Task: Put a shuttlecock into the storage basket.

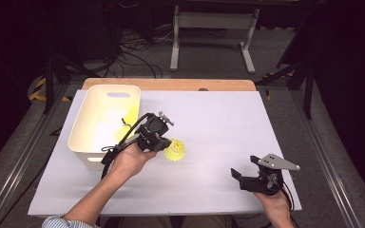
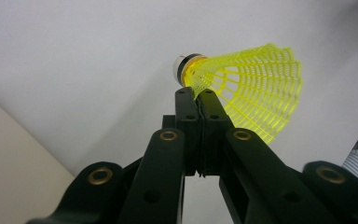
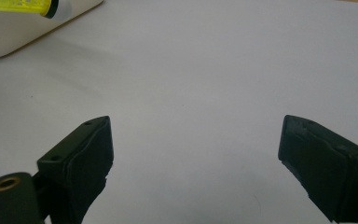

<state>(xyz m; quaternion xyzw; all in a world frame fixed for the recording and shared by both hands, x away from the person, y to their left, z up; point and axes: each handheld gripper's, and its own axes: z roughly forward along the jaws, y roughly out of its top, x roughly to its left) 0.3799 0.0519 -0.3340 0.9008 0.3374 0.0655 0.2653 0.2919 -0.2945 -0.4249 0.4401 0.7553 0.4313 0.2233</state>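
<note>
A yellow mesh shuttlecock with a white cork tip is held just above the white table sheet, right of the bin. My left gripper is shut on the edge of its skirt; in the left gripper view the two jaws press together on the mesh near the cork. My right gripper rests low at the front right of the table, open, with nothing between its wide-apart jaws. A strip of yellow shuttlecock shows at the top left of the right gripper view.
A white plastic bin stands at the left of the table, with something yellow inside it by its right wall. The same bin is far off in the right gripper view. A wooden board edge runs along the back.
</note>
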